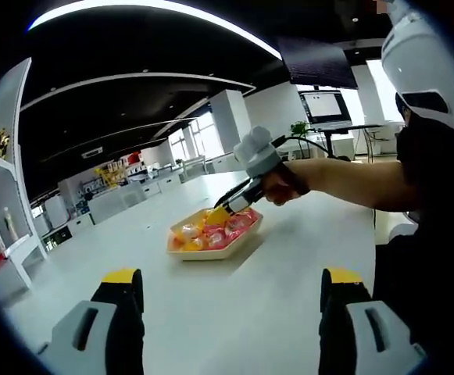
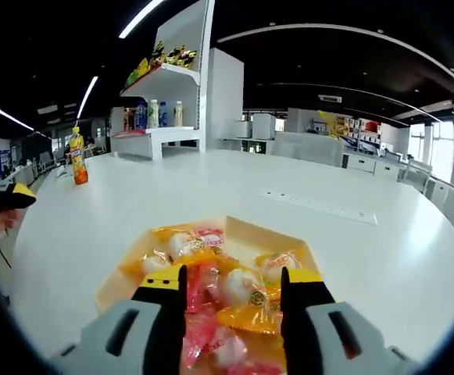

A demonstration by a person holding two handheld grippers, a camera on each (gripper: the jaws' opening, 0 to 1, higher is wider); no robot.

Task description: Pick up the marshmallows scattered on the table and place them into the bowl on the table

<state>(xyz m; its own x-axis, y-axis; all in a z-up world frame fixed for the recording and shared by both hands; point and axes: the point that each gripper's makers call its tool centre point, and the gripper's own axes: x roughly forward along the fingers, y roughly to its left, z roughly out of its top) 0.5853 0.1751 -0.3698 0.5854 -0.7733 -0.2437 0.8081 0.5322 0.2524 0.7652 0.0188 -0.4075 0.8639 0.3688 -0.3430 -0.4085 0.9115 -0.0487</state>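
One bowl (image 2: pixel 309 248), many wrapped marshmallows (image 2: pixel 238 285)

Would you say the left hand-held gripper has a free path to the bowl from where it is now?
Probably yes: bare table lies between the open left hand-held gripper and the bowl. However, the right hand-held gripper hovers over the bowl's far side, so they might crowd.
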